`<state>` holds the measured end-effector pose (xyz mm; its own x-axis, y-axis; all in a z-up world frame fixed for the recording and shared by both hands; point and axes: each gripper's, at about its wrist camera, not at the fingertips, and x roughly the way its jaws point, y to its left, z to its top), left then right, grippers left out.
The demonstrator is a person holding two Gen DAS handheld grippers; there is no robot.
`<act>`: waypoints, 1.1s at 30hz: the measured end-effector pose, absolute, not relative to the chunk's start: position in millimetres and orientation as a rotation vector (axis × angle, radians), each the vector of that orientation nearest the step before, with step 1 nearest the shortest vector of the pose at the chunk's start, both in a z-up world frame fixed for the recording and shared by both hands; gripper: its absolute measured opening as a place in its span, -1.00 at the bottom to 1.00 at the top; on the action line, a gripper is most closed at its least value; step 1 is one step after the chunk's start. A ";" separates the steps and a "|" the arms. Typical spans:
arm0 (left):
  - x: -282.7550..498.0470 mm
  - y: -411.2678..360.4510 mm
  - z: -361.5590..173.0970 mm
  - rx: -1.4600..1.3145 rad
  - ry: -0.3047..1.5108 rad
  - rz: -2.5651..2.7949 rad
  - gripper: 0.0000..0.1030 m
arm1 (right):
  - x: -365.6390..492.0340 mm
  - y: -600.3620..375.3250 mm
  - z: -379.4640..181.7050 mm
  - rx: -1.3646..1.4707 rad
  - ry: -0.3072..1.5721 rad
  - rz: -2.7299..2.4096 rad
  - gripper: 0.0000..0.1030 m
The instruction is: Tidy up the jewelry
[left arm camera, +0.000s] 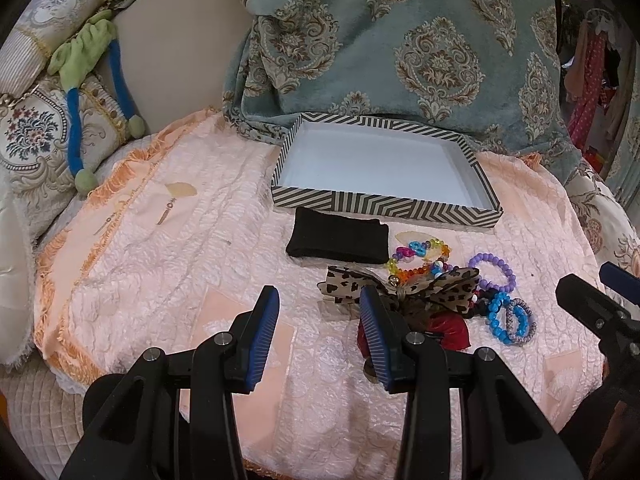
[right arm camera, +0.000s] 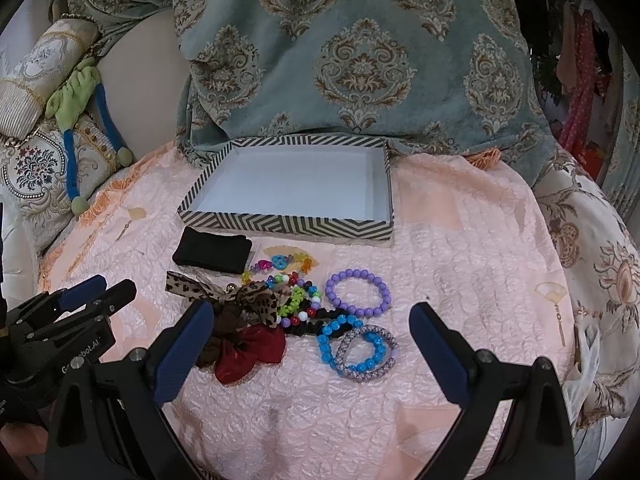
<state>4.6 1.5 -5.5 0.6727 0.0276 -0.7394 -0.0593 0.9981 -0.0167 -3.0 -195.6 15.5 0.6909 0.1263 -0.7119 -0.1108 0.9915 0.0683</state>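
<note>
Between the spread fingers (right arm camera: 192, 344) of the right gripper (right arm camera: 316, 340) lie a blue bead bracelet (right arm camera: 326, 346) and a grey woven bracelet (right arm camera: 362, 372), overlapping; nothing is pinched. At 11 o'clock from them, a red fabric piece (right arm camera: 252, 354) and a leopard-print bow (right arm camera: 244, 298) sit just beside the near finger. At 12 o'clock rests a purple bead bracelet (right arm camera: 356, 292), with multicoloured bead strands (right arm camera: 296, 292) touching the bow.

Left gripper (left arm camera: 320, 312): fingers (left arm camera: 264, 332) spread, holding nothing, over bare pink bedspread (left arm camera: 160, 272); its right finger overlaps the bow in view.

Farther out at 12 o'clock, a black folded cloth (right arm camera: 214, 254) lies near the front wall of a striped open box (right arm camera: 288, 226), whose white interior holds no jewelry. Behind the box stands a teal patterned cushion (right arm camera: 340, 60); at 10 o'clock, a green-and-blue plush toy (right arm camera: 76, 96) leans on embroidered pillows (right arm camera: 32, 172).
</note>
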 end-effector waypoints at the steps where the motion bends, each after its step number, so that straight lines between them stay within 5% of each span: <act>1: 4.4 1.3 -5.3 -0.037 0.830 0.051 -0.50 | -3.5 -196.0 16.1 0.021 0.795 0.132 0.95; 33: 8.8 27.6 -7.4 -0.134 0.879 0.040 -0.50 | 0.5 -201.3 8.3 0.023 0.820 0.145 0.95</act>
